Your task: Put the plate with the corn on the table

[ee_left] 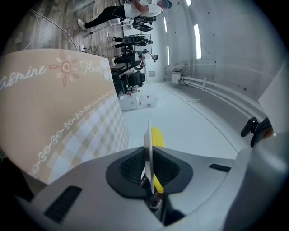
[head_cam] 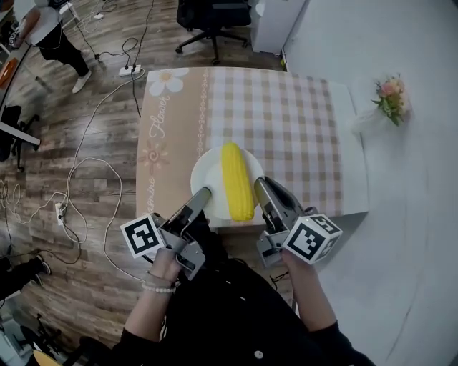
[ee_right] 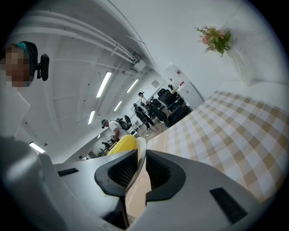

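Head view shows corn (head_cam: 237, 182) lying on plate (head_cam: 207, 170).

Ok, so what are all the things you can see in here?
plate: one, white, over the table's near edge
corn cob: one, yellow, lying on the plate
table: one, beige and checked cloth, middle
flower bunch: one, pink and green, right of the table
office chair: one, black, beyond the table's far end
power strip: one, white, on the wooden floor
cables: several, white and black, floor at left
person: one, far left corner
left gripper: grey, shut on the plate's left rim
right gripper: grey, shut on its right rim
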A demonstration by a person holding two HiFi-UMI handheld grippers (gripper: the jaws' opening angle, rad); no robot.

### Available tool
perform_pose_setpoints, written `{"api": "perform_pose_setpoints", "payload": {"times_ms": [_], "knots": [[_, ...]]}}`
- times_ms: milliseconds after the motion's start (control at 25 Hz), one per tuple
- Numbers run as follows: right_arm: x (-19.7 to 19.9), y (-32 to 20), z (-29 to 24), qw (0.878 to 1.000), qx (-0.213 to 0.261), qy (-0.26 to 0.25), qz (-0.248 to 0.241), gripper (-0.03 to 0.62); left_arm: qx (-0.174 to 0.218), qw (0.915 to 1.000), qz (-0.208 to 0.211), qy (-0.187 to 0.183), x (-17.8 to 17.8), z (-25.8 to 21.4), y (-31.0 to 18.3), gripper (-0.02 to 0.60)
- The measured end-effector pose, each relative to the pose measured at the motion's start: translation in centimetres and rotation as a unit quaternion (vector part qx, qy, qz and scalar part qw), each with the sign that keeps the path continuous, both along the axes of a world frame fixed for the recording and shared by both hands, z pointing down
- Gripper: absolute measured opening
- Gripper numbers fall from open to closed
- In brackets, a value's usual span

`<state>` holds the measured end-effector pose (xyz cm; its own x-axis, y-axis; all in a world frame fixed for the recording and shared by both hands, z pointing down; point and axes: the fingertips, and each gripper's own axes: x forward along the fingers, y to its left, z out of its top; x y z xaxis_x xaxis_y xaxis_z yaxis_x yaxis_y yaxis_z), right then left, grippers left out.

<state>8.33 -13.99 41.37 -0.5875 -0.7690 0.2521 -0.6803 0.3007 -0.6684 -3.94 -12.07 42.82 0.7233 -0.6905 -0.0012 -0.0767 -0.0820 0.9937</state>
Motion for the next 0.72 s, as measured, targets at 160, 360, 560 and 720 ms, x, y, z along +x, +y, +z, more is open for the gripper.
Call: {"api": "perform_pose_setpoints", "payload": {"times_ms": [160, 360, 560, 720], "knots": [[-0.3, -1.8, 1.0, 1.0, -0.008, 0.003, 0.001, 0.086, 0.006, 0.9999, 0.009, -0.007, -0.4, 0.6, -1.9, 0.04], [-1.1, -3.9, 1.9, 1.0, -0.013, 0.001, 0.006, 0.086, 0.004, 0.9998, 0.016, -0.01, -1.2, 1.3, -4.0, 0.04], [-1.8, -5.4, 2.8, 1.0, -0.02, 0.003, 0.008, 0.084, -0.003, 0.9997, 0.02, -0.014, -1.9, 2.3, -5.5, 0.04], [-2.3, -5.8, 3.4, 1.0, -0.026, 0.013, 0.004, 0.084, -0.015, 0.9996, 0.018, -0.016, -2.3, 3.1, -5.8, 0.04]]}}
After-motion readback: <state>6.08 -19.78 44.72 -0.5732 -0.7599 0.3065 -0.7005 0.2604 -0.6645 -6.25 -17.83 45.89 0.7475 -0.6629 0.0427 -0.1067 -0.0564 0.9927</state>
